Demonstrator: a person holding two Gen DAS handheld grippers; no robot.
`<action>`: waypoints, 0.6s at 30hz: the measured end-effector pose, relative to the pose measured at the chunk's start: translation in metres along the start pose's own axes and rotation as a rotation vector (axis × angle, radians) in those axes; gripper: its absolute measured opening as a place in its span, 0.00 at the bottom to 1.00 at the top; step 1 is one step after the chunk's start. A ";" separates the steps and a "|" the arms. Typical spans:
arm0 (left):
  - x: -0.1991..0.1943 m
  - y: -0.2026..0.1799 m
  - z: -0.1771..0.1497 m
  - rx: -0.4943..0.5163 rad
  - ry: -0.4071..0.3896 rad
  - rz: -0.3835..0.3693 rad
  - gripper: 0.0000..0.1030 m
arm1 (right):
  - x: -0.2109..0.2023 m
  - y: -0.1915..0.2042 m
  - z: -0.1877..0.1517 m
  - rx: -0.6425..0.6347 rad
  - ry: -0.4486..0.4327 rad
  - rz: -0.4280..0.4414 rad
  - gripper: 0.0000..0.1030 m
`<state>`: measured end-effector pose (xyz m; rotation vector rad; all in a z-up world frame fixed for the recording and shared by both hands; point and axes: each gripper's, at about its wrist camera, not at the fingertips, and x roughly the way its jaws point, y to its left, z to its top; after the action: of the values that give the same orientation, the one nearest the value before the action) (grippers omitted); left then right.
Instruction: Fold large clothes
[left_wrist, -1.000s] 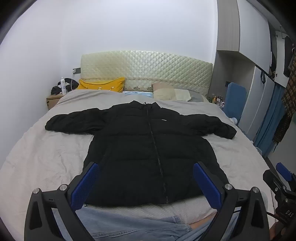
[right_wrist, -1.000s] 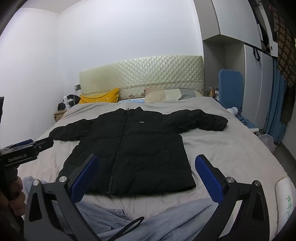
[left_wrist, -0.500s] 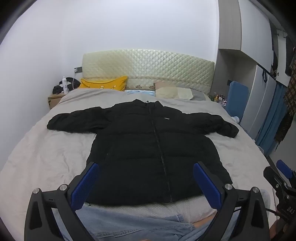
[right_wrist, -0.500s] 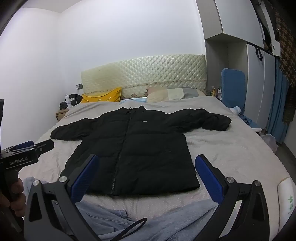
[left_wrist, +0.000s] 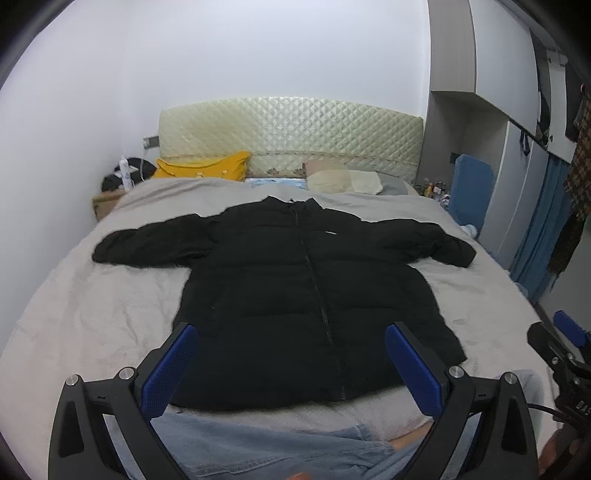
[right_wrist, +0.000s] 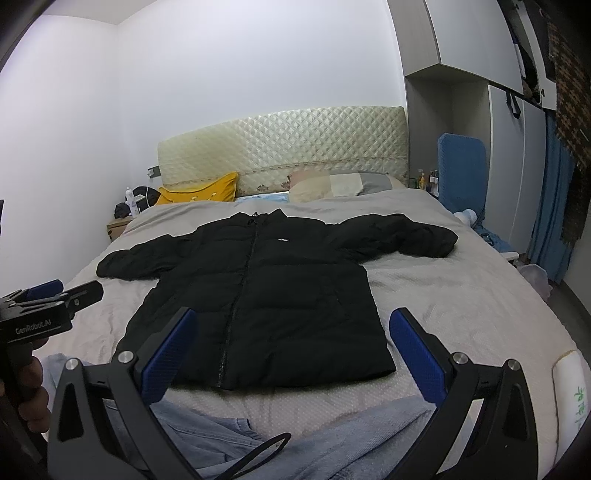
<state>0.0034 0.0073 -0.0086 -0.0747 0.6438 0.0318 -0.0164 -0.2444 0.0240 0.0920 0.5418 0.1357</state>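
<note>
Bedroom with white walls and a wide bed

The bed (left_wrist: 92, 317) has a grey cover and a quilted cream headboard (left_wrist: 291, 136), with a yellow pillow (left_wrist: 201, 170) below it. A nightstand (left_wrist: 105, 201) stands at its left; grey wardrobes (right_wrist: 465, 110) and blue curtains (left_wrist: 535, 240) fill the right.

Jacket (left_wrist: 306, 302) on bed (left_wrist: 92, 317), pillows (left_wrist: 343, 181) behind

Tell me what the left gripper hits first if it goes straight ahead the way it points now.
Probably the black jacket spread flat on the bed. The left gripper, jaws open and empty, aims at its lower half near the zipper. Depth is unclear, so the exact contact spot is a guess.
</note>
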 end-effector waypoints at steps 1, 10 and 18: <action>0.000 0.002 0.000 -0.009 0.004 -0.010 0.99 | 0.001 0.000 0.000 0.002 -0.003 -0.003 1.00; 0.004 0.004 0.000 -0.022 0.012 -0.010 0.99 | 0.006 -0.002 -0.001 0.005 0.003 -0.011 1.00; 0.006 0.004 0.001 -0.019 0.019 -0.016 1.00 | 0.007 -0.001 -0.006 0.005 0.012 -0.006 1.00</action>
<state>0.0081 0.0110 -0.0117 -0.0985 0.6620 0.0217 -0.0137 -0.2442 0.0156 0.0945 0.5545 0.1293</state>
